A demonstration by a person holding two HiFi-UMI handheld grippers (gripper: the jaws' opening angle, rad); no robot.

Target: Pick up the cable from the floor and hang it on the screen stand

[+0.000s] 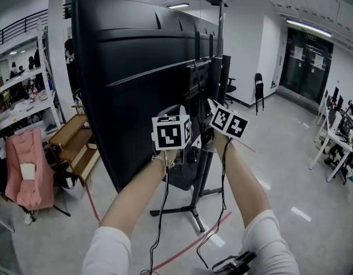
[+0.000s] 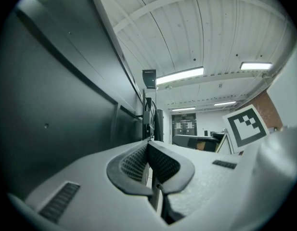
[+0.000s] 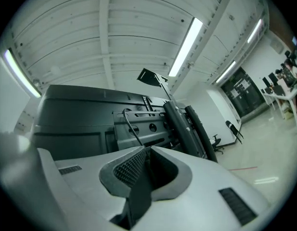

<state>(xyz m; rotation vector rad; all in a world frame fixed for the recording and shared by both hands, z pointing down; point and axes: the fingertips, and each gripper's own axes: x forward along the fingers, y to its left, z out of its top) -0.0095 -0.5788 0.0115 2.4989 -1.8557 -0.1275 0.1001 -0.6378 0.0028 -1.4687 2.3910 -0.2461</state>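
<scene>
Right gripper (image 3: 146, 150) clamped on cable (image 3: 130, 126) beside screen stand (image 3: 184, 129); left gripper (image 2: 148, 146) jaws together. Risk: an unhooked cable drops when released.

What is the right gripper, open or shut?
Shut: the right gripper pinches the black cable that runs up to the screen stand; no gap between its pads.

Pink chair (image 1: 28, 173), wooden shelf (image 1: 73, 143), black chair (image 1: 259, 91)
</scene>
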